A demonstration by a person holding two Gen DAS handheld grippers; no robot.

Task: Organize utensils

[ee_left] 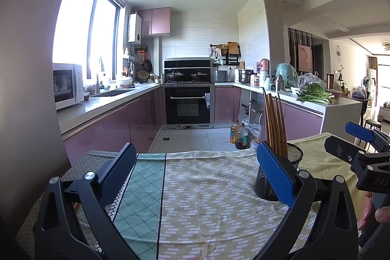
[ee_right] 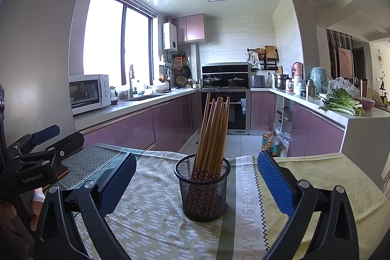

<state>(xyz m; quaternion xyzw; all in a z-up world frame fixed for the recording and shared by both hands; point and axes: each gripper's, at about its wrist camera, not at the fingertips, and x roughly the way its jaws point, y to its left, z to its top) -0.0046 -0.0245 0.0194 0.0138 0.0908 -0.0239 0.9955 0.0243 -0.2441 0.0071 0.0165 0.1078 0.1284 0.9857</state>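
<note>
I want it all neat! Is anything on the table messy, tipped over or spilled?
Nothing is spilled or tipped. The mesh cup stands upright with the chopsticks inside, leaning a little to one side. The tablecloth is slightly wrinkled. The left claw and right claw are both open and hold nothing.

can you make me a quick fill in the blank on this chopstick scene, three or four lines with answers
1. The chopsticks stand in a black mesh ____.
2. The cup sits on a patterned ____.
3. Both the left tool and the right tool are ____, holding nothing.
4. On the far counter, left of the sink, stands a white ____.

Answers: cup; tablecloth; open; microwave
</note>
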